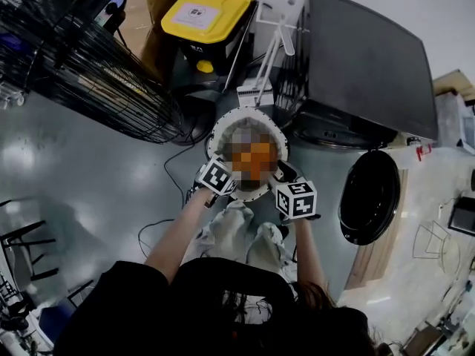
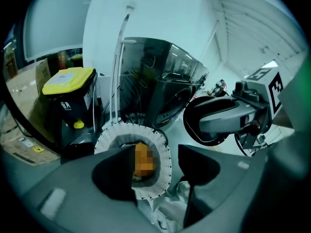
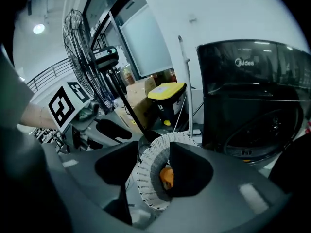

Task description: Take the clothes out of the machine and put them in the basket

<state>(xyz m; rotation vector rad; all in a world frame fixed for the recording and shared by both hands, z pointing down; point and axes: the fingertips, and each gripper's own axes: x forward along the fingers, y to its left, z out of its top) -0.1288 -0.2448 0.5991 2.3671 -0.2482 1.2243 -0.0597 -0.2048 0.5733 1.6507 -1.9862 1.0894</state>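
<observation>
Clothes (image 1: 236, 133) already lie in the white laundry basket (image 1: 215, 136) on the floor, a grey piece with something orange beside it, so we judge that at least part of the unloading is done. The left gripper (image 2: 167, 171) and the right gripper (image 3: 153, 171) both hang just above the basket's near rim with their jaws spread wide and nothing between them; each looks down through its gap at the basket. We read this as the point just after a drop, though that is our guess. A pale crumpled cloth (image 2: 165, 212) shows beside the basket's near edge, and we cannot tell whether it is laundry or the person's own clothing. The black washing machine (image 1: 364, 65) stands to the right with its round door (image 1: 369, 196) swung open, but no view looks into the drum, so we cannot say whether anything is left inside. Around us are a large wire-caged fan (image 1: 89, 58) to the left, a yellow-lidded bin (image 1: 206, 13) behind the basket, and loose cables (image 1: 174, 162) trailing over the floor near it. The open door juts into the path between basket and machine — we would step around it.
</observation>
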